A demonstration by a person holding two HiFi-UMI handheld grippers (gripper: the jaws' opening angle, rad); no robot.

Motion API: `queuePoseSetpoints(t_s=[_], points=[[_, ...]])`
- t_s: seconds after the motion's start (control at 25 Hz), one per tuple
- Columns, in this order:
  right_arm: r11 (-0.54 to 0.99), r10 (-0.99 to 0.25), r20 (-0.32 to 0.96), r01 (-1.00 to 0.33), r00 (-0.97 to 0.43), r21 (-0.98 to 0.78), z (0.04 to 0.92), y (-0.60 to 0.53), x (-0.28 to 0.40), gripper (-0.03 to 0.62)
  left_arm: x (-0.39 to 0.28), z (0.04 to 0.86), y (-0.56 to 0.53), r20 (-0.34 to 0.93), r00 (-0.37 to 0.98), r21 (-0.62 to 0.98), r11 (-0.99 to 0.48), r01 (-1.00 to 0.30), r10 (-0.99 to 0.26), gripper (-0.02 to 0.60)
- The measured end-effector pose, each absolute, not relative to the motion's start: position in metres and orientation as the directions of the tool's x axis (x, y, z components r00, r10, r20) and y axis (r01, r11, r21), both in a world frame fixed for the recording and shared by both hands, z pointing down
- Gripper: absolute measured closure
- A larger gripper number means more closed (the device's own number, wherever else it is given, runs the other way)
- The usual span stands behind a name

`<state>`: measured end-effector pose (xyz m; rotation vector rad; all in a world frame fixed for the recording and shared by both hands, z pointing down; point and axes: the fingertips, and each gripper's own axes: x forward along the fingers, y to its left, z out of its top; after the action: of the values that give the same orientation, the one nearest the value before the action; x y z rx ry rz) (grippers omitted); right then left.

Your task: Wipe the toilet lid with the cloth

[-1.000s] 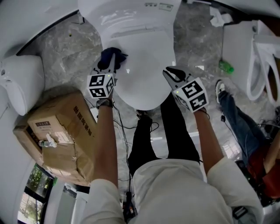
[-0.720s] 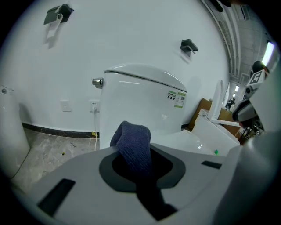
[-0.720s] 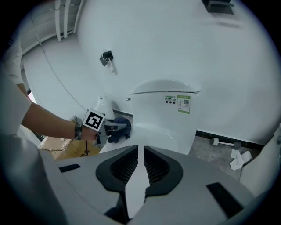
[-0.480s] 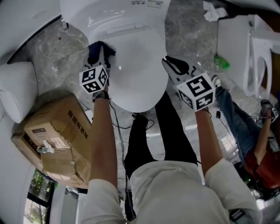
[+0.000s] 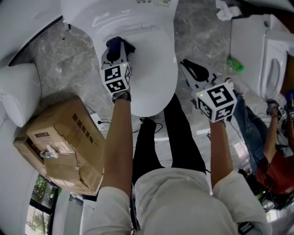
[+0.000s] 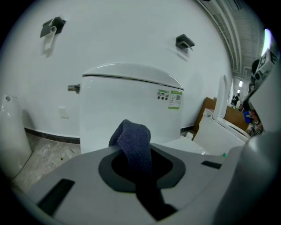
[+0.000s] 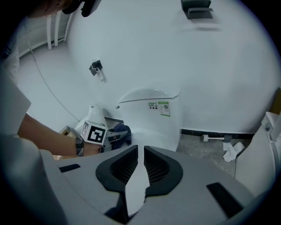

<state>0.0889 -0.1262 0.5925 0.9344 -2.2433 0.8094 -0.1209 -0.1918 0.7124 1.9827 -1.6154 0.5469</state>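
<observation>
The white toilet lid [image 5: 147, 78] is down, in front of its tank [image 6: 131, 105]. A dark blue cloth [image 5: 120, 45] rests on the back left part of the lid near the hinge. My left gripper [image 5: 117, 54] is shut on it. In the left gripper view the cloth [image 6: 131, 136] sticks up in a fold from between the jaws of the left gripper [image 6: 134, 147]. My right gripper [image 5: 192, 69] hovers off the lid's right edge over the floor. The right gripper [image 7: 139, 162] has a narrow gap between its jaws and nothing in it. The right gripper view also shows the cloth [image 7: 123, 132].
A battered cardboard box [image 5: 64, 142] stands on the floor at the left, beside another white fixture [image 5: 18, 92]. A second toilet [image 5: 271, 59], a green bottle [image 5: 235, 64] and crumpled paper [image 5: 225, 10] lie right. A seated person's leg [image 5: 250, 133] is at the right edge.
My left gripper has slid the cloth from the lid's left edge inward onto the lid. My right gripper has drawn rightward, off the lid's right rim.
</observation>
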Motion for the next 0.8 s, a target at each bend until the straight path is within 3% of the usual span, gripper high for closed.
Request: queuePoseSetpoints(t_s=[0.8], points=[[0.483,-0.48,0.713,-0.833,-0.51,-0.27,0.586,-0.107,0.166,0.531,0.038,0.727,-0.198,0.67,0.346,0.079,-0.401,-0.913,-0.657,0.538]])
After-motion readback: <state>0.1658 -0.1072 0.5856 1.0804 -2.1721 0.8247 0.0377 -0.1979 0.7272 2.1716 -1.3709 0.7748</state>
